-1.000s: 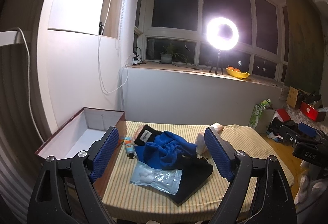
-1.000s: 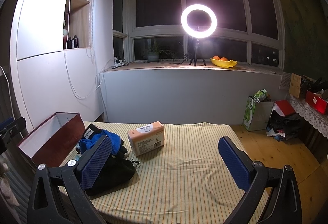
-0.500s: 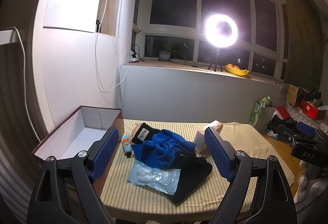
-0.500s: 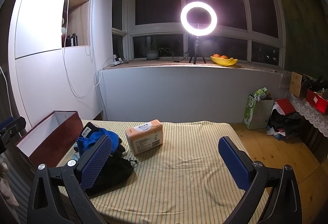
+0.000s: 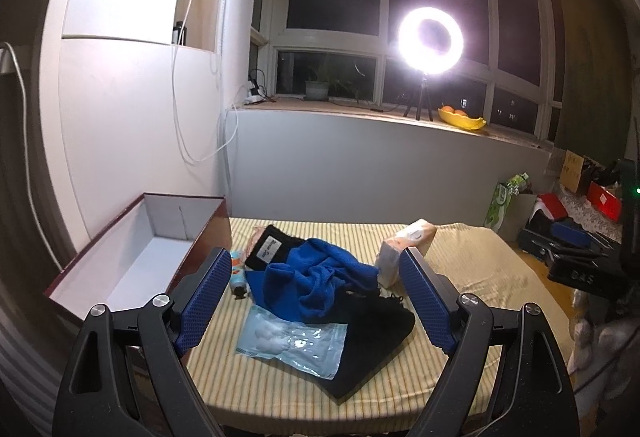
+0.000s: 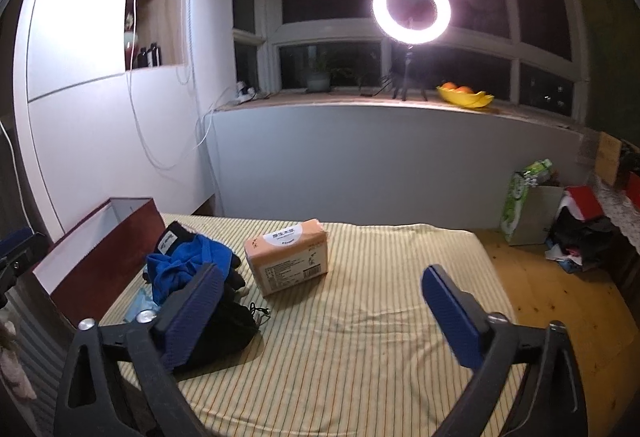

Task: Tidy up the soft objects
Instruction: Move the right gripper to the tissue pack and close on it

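A crumpled blue towel (image 5: 316,283) lies on black cloth (image 5: 372,333) on the striped table (image 5: 480,277), with a clear bag of cotton balls (image 5: 290,343) in front and a small tube (image 5: 237,271) to its left. An orange tissue pack (image 6: 288,257) stands on the table to the right of the pile. An open dark-red box (image 5: 132,257) with a white inside sits at the table's left end. My left gripper (image 5: 316,301) hangs open above the pile. My right gripper (image 6: 320,313) is open above the table, its jaws closing with nothing between them.
A ring light (image 6: 411,9) on a tripod and a yellow fruit bowl (image 6: 464,96) stand on the windowsill. Bags and boxes (image 6: 576,221) clutter the floor at the right. White cables (image 5: 188,85) hang down the left wall.
Both grippers have come forward and lower toward the table, so the pile and the tissue pack look nearer. The right gripper's fingers stand a little closer together.
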The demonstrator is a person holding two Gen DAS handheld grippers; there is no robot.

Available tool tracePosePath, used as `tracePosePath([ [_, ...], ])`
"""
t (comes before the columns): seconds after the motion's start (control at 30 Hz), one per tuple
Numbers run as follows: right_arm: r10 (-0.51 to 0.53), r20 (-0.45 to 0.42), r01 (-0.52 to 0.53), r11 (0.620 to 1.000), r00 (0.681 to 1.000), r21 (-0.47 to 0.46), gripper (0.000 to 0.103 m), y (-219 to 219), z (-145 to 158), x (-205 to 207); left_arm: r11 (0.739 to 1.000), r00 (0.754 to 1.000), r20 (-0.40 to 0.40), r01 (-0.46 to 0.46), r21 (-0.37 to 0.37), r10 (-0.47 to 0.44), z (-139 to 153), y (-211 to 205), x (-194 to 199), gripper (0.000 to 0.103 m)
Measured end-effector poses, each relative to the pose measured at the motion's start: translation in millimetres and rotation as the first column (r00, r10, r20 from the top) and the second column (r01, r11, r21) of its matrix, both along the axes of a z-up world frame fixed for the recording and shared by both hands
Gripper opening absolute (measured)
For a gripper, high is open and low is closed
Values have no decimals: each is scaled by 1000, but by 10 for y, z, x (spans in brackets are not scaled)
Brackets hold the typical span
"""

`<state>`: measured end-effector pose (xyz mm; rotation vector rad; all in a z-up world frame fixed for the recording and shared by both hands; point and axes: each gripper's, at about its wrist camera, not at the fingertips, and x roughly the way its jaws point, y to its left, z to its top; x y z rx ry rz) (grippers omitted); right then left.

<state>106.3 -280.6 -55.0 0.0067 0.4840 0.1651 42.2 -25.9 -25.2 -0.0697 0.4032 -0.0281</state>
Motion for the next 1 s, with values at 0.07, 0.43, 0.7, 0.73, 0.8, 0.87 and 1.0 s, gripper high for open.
tracePosePath([
  [0.07, 29, -29, -29, 1000, 999, 0, 80, 10, -37, 136, 1000, 1000, -8, -6, 0, 6, -21, 2, 38, 86],
  [0.43, 162, -222, -154, 987, 961, 54, 39, 85, -305, 1060, 999, 999, -33, -33, 5, 34, -95, 66, 186, 86],
  [0.7, 215, -330, -212, 976, 919, 46, 35, 363, -460, 1747, 999, 999, -37, -35, 10, 36, -113, 54, 332, 86],
  [0.73, 220, -342, -217, 975, 913, 49, 35, 394, -481, 1819, 999, 999, -38, -36, 12, 37, -113, 48, 342, 86],
  [0.8, 221, -370, -220, 974, 903, 45, 35, 449, -541, 1976, 999, 998, -40, -38, 15, 39, -119, 50, 364, 86],
  [0.87, 218, -387, -221, 975, 896, 37, 35, 492, -590, 2097, 999, 998, -44, -39, 14, 39, -128, 51, 390, 86],
  [1.0, 203, -396, -218, 976, 895, 7, 34, 547, -638, 2307, 999, 998, -58, -31, 16, 31, -154, 24, 442, 86],
])
